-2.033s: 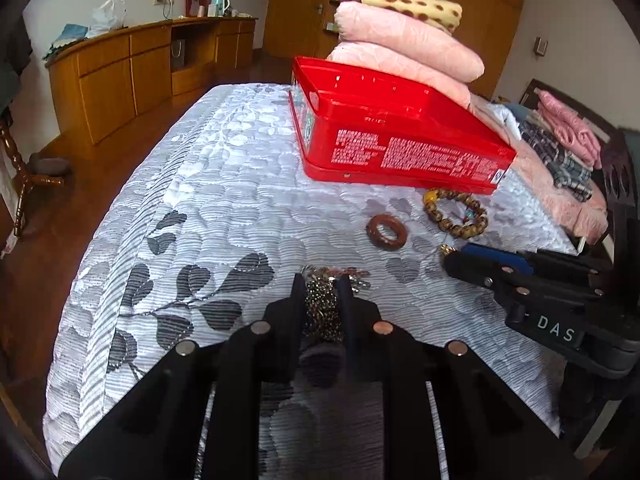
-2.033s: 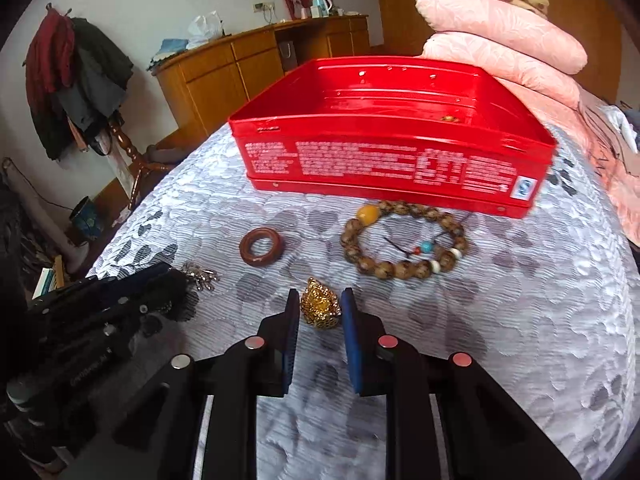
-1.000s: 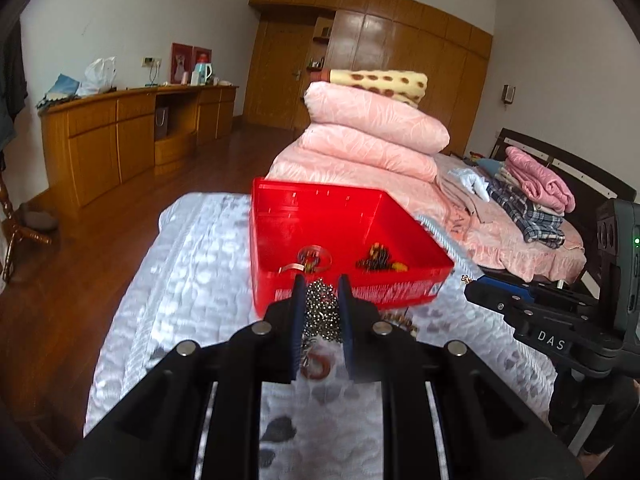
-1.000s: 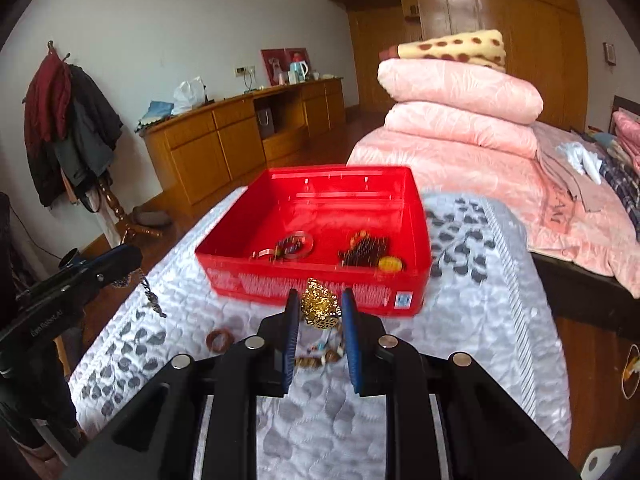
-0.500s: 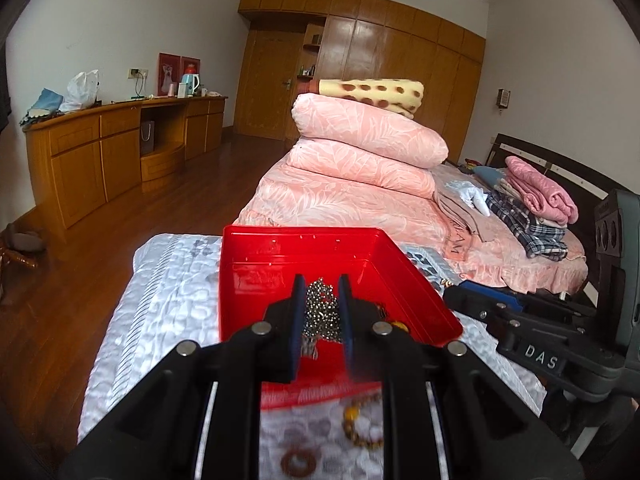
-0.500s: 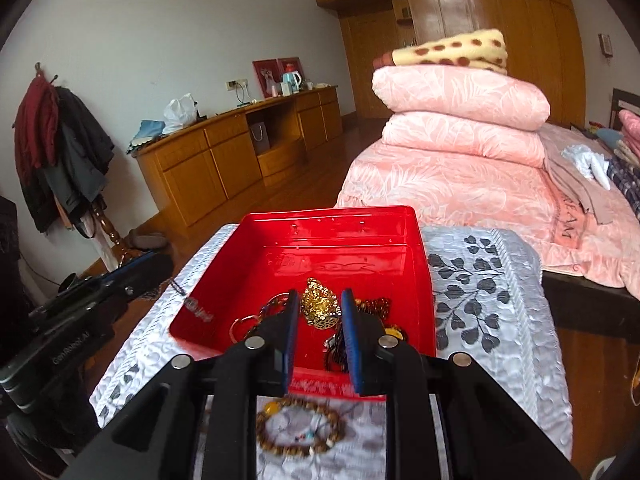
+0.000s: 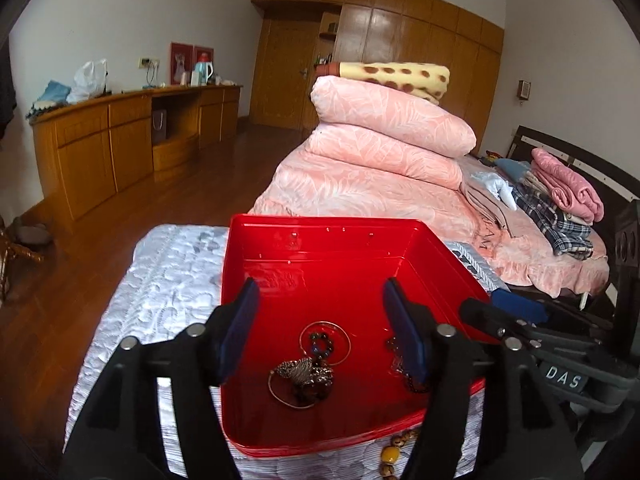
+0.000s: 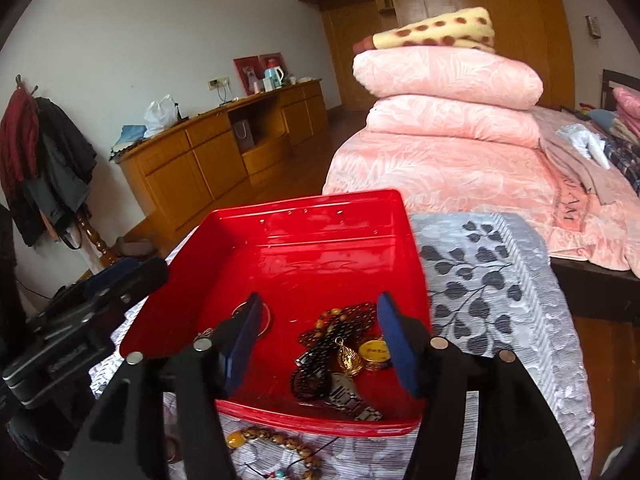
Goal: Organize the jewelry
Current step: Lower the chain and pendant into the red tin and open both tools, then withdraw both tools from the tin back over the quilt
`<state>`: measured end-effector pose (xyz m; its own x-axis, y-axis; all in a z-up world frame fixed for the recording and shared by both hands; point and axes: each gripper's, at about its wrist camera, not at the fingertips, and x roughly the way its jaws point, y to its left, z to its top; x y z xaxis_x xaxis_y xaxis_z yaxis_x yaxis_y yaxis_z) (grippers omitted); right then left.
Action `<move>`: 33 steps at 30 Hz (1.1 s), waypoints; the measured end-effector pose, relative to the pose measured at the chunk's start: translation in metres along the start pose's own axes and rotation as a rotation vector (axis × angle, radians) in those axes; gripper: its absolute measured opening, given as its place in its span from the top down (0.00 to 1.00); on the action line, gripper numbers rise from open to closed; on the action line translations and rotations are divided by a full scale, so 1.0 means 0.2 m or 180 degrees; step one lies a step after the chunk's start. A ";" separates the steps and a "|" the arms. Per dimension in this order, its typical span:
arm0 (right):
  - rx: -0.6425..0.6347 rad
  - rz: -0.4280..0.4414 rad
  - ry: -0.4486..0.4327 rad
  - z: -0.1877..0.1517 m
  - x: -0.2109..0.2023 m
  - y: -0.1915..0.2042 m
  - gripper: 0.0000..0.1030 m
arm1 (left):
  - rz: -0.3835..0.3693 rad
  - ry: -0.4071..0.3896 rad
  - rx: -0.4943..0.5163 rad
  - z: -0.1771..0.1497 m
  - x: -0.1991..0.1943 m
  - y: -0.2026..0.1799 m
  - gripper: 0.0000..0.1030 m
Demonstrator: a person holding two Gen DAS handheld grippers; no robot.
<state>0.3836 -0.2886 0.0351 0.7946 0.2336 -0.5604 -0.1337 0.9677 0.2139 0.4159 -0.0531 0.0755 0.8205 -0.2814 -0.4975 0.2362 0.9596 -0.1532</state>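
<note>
Grey bedspread [image 8: 492, 280], red box [image 8: 332, 256], gold pendant [image 8: 349, 357] below opening fingers [image 8: 394, 344]

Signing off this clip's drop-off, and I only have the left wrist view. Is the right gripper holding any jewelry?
Observer: No. The right gripper hangs above the red rectangular metal tin, and its jaws are opening with nothing pinched between them.
Operator: Any gold piece in the tin? I see none.
Observer: Yes, a gold teardrop-shaped pendant lies on the tin's floor, against a heap of dark bead strings.
Operator: Is anything else in that corner hidden from my view?
Observer: A silver metal-link wristwatch lies by the tin's near wall, just in front of the pendant.
</note>
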 end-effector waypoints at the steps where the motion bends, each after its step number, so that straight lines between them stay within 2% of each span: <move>1: 0.0009 -0.0010 -0.0020 0.00 -0.01 -0.01 0.34 | 0.0002 -0.0039 0.0001 0.00 -0.02 0.00 0.31; 3: 0.0053 -0.0054 -0.0099 0.00 -0.06 -0.03 0.23 | 0.0012 -0.0118 -0.0017 0.00 -0.06 0.01 0.25; 5: 0.0090 -0.0087 -0.0162 0.00 -0.10 -0.06 0.18 | 0.0060 -0.0213 -0.0017 -0.01 -0.10 0.01 0.16; 7: 0.0148 -0.0136 -0.0205 -0.01 -0.15 -0.08 0.13 | 0.0141 -0.0340 -0.0019 -0.02 -0.18 0.02 0.13; 11: 0.0224 -0.0327 -0.0229 -0.06 -0.23 -0.10 0.06 | 0.0167 -0.0418 -0.0059 -0.05 -0.29 0.05 0.08; 17: 0.0308 -0.0550 -0.0078 -0.16 -0.31 -0.11 0.06 | 0.0303 -0.0350 -0.0109 -0.16 -0.42 0.08 0.05; 26: 0.0087 -0.0547 0.0065 -0.34 -0.42 0.00 0.06 | 0.0377 -0.0102 0.0035 -0.34 -0.58 0.03 0.05; 33: 0.0018 -0.0519 -0.0001 -0.39 -0.50 0.08 0.06 | 0.0351 -0.0073 0.0127 -0.42 -0.67 -0.03 0.05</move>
<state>0.2549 -0.2898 0.0316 0.8057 0.0736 -0.5877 0.0004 0.9922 0.1247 0.2604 -0.0209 0.0719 0.8542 -0.1742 -0.4899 0.1639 0.9844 -0.0644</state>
